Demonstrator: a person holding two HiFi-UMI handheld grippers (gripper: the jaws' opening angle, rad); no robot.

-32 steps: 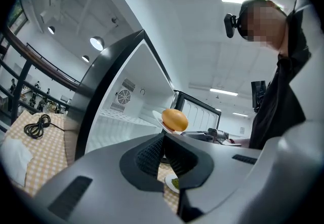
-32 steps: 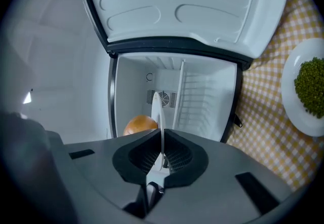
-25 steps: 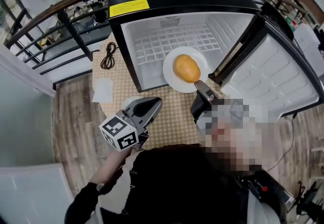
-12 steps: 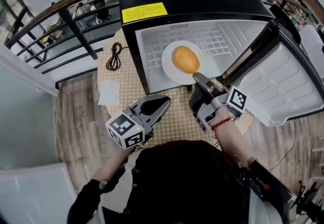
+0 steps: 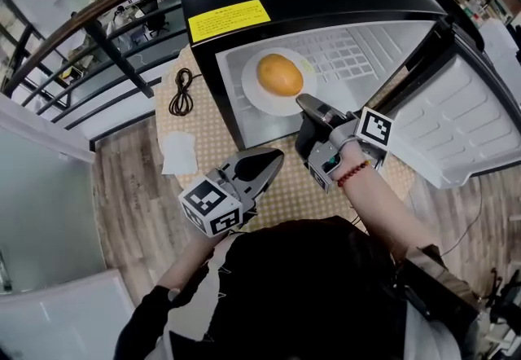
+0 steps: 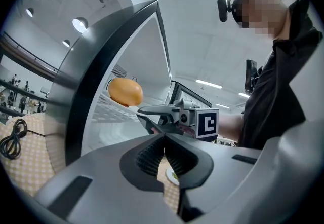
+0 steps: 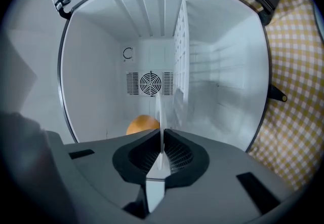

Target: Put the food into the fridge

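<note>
Food (image 5: 279,74): smooth orange oval; thin white plate (image 5: 254,98) pinched in right tool (image 5: 305,102).

Black top (image 5: 301,285), red bead bracelet (image 5: 352,174) at the right wrist; 2 grey-and-black tools, left gripper (image 5: 275,158) and right gripper (image 5: 304,100), each bearing a white cube (image 5: 213,210) with black square markers

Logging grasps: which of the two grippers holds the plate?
The right gripper: its fingers clamp the rim of the round white plate; the left gripper is shut on nothing.
</note>
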